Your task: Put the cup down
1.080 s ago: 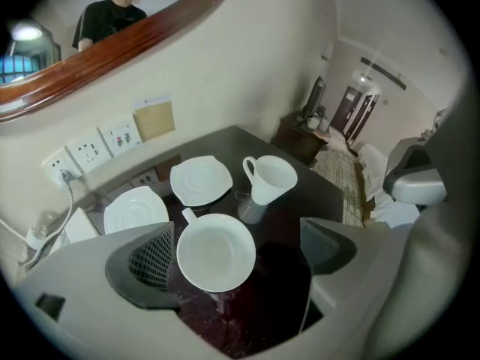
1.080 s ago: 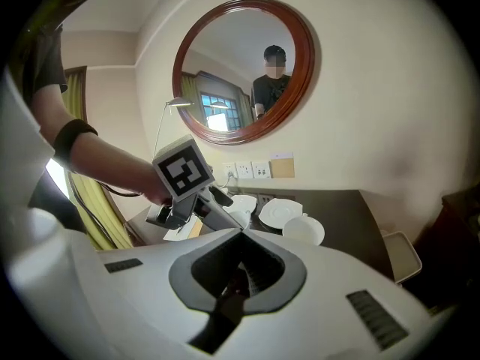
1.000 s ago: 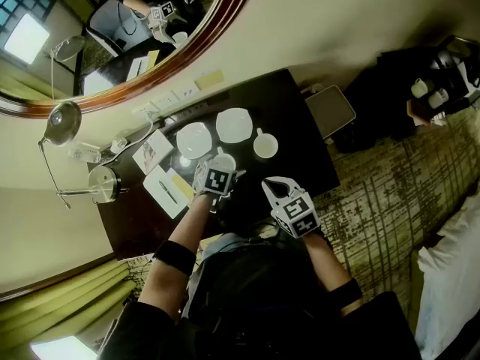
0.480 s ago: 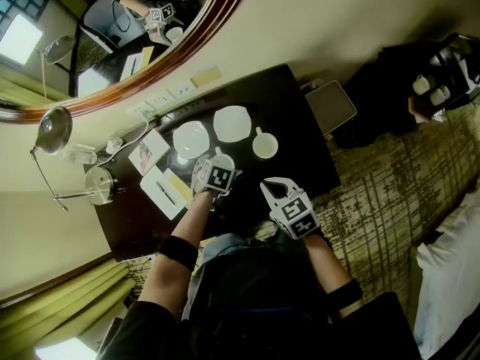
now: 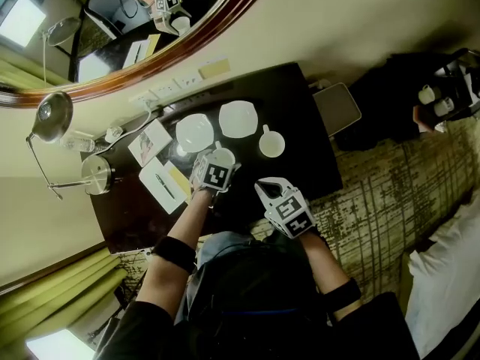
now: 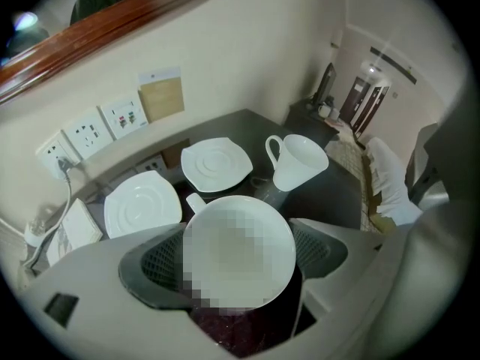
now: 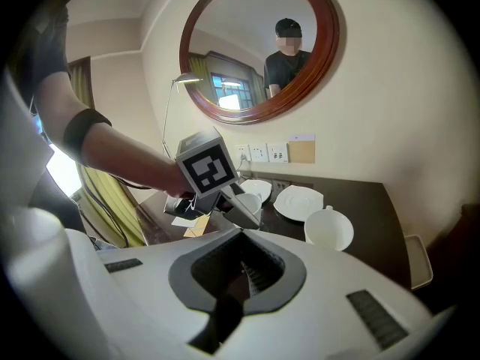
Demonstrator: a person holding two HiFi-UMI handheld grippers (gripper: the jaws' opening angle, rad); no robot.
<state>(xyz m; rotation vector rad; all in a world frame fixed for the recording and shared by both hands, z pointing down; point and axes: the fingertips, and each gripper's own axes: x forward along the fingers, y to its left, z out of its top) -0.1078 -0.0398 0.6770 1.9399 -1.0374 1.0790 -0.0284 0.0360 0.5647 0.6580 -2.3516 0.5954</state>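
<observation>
Jaws of the left gripper [image 6: 240, 259], just closing, clamp the cup [image 6: 238, 238] across its rim; it seems light, slippery, brittle. The right gripper [image 7: 241, 276] has jaws together, empty.

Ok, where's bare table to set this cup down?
Bare table right of the standing cup, out to the right edge, and behind it toward the wall corner. Crowded: two saucers along the wall at the middle, then card, notepad and lamp base at the left end.
</observation>
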